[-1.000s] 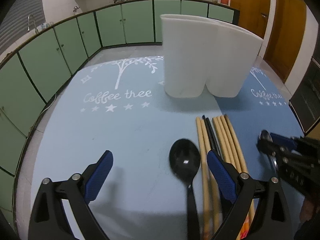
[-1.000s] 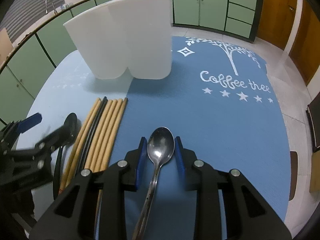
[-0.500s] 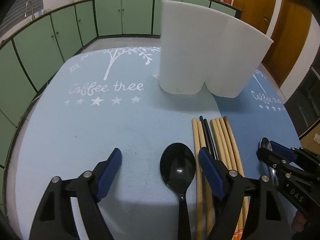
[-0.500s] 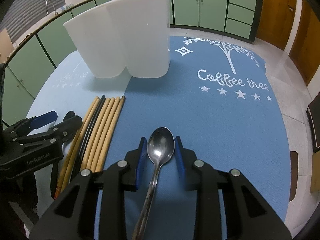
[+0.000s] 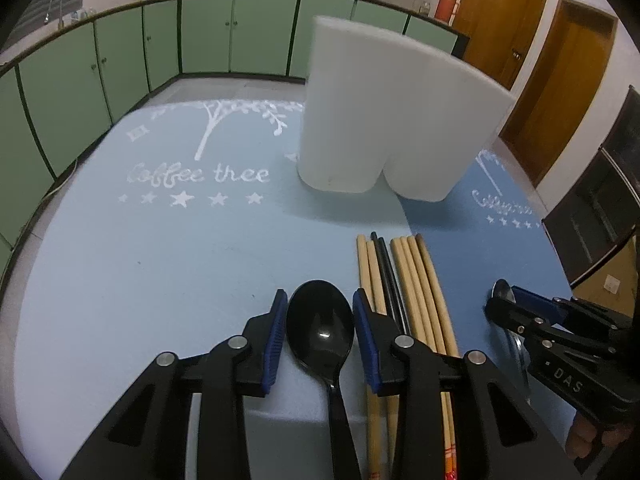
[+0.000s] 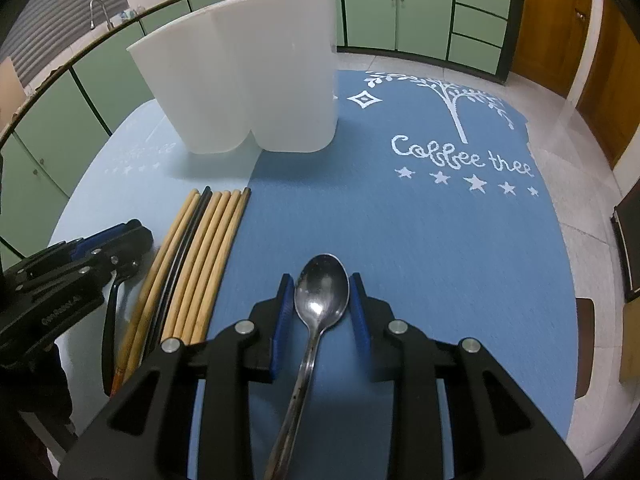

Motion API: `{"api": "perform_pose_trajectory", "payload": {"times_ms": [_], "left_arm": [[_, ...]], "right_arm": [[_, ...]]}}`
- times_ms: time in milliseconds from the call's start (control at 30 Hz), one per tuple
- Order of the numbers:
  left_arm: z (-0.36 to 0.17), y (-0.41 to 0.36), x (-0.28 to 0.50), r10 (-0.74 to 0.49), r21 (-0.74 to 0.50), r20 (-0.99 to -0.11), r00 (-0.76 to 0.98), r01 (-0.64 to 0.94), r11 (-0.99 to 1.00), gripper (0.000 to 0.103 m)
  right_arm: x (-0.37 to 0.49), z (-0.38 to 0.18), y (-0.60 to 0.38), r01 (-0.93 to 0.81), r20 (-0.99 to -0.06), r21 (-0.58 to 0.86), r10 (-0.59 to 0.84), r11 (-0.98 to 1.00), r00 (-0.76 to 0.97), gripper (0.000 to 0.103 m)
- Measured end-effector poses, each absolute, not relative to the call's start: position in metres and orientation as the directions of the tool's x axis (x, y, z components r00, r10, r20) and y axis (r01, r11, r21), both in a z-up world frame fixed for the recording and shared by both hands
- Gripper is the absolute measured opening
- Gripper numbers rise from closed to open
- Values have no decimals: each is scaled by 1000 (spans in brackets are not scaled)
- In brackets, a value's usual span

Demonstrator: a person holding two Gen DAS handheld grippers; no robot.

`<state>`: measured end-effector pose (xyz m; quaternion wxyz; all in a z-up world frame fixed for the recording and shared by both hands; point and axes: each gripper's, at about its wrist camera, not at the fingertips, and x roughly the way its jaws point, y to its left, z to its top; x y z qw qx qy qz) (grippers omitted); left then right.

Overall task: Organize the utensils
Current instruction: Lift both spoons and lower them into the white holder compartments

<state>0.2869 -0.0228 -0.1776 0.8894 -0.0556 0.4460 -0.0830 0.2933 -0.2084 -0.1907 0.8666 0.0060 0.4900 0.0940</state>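
Note:
A black spoon (image 5: 320, 332) lies on the pale blue mat (image 5: 160, 260), its bowl between the blue pads of my left gripper (image 5: 320, 297). Those jaws are closing and the pads touch the bowl's edges. My right gripper (image 6: 320, 280) is shut on the bowl of a metal spoon (image 6: 321, 300) lying on the darker blue mat (image 6: 440, 260). Between the two spoons lies a row of wooden and black chopsticks (image 5: 404, 280). A white two-part utensil holder (image 5: 380, 120) stands upright behind them; its inside is hidden.
The mats carry "Coffee tree" lettering (image 6: 460, 156). Green cabinets (image 5: 200, 40) ring the room, and brown doors (image 5: 560, 80) stand at the right. From the right wrist view, the left gripper (image 6: 136, 240) sits just left of the chopsticks (image 6: 208, 248).
The left gripper's jaws have come in from wide apart to the sides of the black spoon's bowl, and the gripper shifted to centre on it. The right gripper has not moved.

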Motion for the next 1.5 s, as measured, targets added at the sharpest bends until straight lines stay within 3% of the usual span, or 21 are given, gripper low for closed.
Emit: {"api": "perform_pose_trajectory", "payload": {"times_ms": [367,800,1300,1500], "left_arm": [[-129,-11,251,-143,-114,-656,741,90,989,33],[-68,-9,253,-159,-142,-509,846,100,985,33],[15,-21,331,-182,-160,-244,953,145,976,33],[15,-28,382,-172,-163,-212,962,138,977,33]], "right_arm": [[275,-152,-215,-185,-754,132,220,974,619,27],[274,-79,-229,-249,-600,207,324,946,732,26],[310,15,-242,-323,-418,212,384,922,823,26],[341,29,-240,-325,-403,189,374,927,835,26]]}}
